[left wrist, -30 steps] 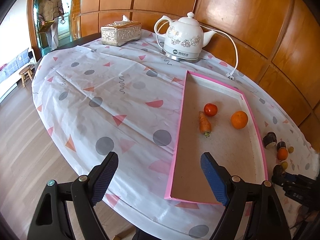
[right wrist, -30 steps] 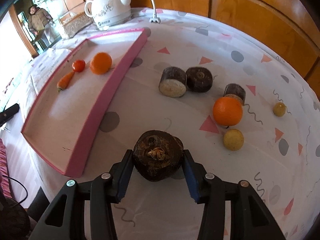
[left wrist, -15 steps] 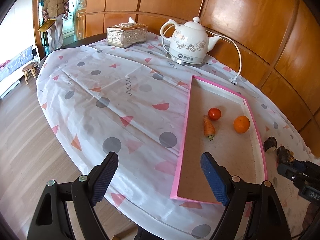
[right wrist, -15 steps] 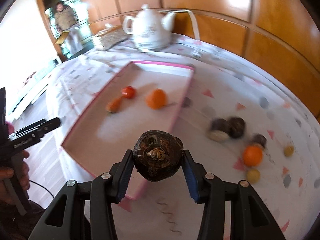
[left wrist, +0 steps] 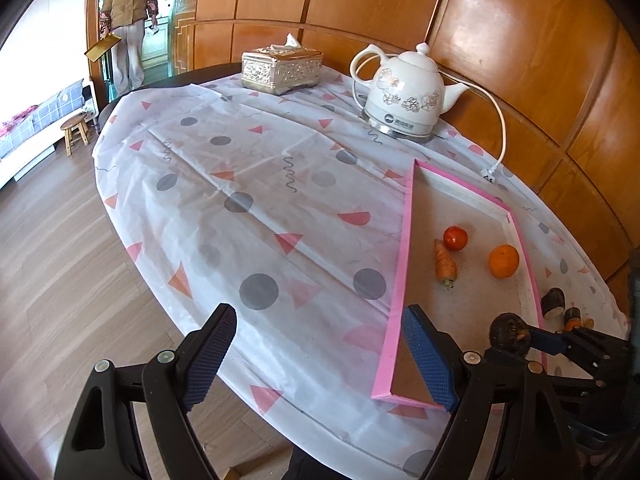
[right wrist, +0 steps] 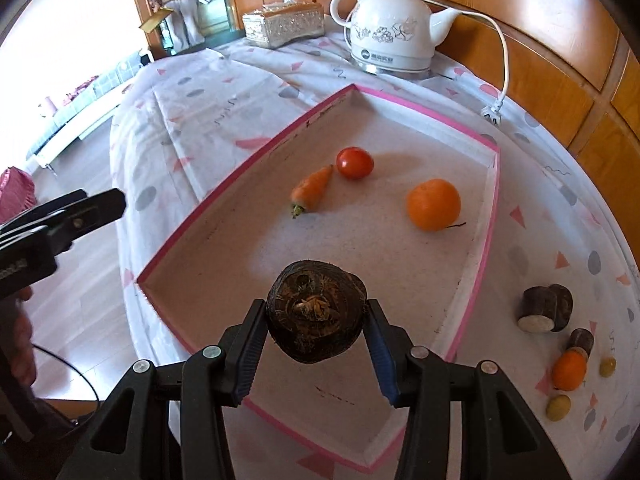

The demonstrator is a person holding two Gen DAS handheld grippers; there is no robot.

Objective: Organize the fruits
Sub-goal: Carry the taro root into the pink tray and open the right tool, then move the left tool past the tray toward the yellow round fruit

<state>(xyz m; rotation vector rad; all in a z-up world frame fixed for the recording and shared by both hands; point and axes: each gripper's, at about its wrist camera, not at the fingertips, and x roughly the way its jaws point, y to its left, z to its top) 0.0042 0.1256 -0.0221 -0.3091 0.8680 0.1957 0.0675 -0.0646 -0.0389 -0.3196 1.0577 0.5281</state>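
My right gripper (right wrist: 316,336) is shut on a dark brown round taro root (right wrist: 316,312) and holds it in the air over the near part of the pink-rimmed tray (right wrist: 192,216). A tomato (right wrist: 354,163), a small carrot (right wrist: 311,192) and an orange (right wrist: 433,204) lie inside the tray. In the left wrist view the same taro root (left wrist: 509,330) and right gripper show at the tray's (left wrist: 400,280) right rim. My left gripper (left wrist: 320,356) hangs open over the tablecloth, left of the tray, with nothing between its fingers.
Right of the tray lie cut taro pieces (right wrist: 544,312), a second orange (right wrist: 569,369) and two small yellow-green fruits (right wrist: 558,407). A white kettle (right wrist: 390,28) with cord and a silver tissue box (right wrist: 284,24) stand at the back. A person (left wrist: 126,20) stands in the doorway.
My right gripper carried the taro root leftward from the tablecloth to above the tray, rolling as it went. The left gripper drifted slightly and stays open.
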